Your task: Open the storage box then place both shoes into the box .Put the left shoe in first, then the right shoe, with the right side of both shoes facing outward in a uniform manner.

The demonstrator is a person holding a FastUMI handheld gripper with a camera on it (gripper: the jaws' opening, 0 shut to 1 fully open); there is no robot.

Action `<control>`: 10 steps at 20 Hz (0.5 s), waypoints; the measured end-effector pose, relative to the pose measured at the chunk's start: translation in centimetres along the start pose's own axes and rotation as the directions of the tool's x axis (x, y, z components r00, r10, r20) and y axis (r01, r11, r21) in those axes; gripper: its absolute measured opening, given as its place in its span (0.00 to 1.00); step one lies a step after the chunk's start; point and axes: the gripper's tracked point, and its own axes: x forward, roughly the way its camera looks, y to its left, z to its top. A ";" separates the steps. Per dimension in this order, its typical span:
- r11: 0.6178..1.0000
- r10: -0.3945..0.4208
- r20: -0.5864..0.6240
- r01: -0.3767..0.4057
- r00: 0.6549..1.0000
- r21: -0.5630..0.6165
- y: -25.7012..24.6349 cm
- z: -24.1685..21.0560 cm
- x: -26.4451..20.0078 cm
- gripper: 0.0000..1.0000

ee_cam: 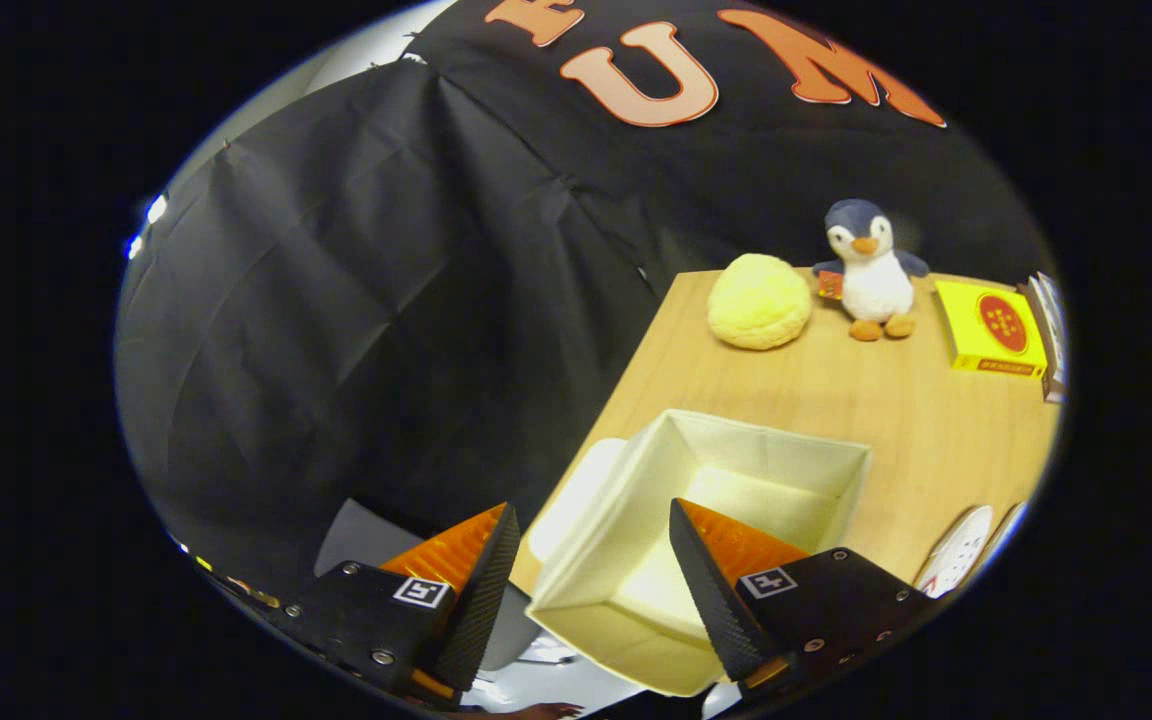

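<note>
The box (696,540) sits on the near corner of the surface (936,430), open at the top, its pale fabric walls standing up and its inside bare. Against the box's far-left wall a white, rounded piece (576,490) leans or lies; it may be the lid, though I cannot say for sure. The hand-held gripper (591,570) hangs over the box's near-left corner with its fingers spread wide and nothing between them: one fingertip hovers off the box's left side, past the edge of the surface, and the other hovers above the box's interior.

Judging by the open top, the opening step looks done, and no shoe is in the box yet. So the step in hand seems to be the fetching of the left shoe. To the right of the box, a white shape with dark marks (961,550) peeks in; it could be a shoe, but too little of it shows to tell which, or whether it is one at all.

Beyond the box stand a yellow plush ball (758,300), a penguin toy (871,270) and a yellow carton (991,325), none of them part of the job.

The next move calls for swinging the gripper away from the box toward the shoes, picking out the left one, and gripping it so that its right side ends up facing outward once it is lowered in.
</note>
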 end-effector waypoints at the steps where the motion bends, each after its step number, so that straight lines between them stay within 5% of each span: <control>1: 0.999 -0.036 0.007 0.036 0.999 -0.025 -1.7 -0.3 -0.9 0.90; 10: 0.934 -0.341 0.073 0.347 0.937 -0.085 -17.4 -5.3 -8.5 0.90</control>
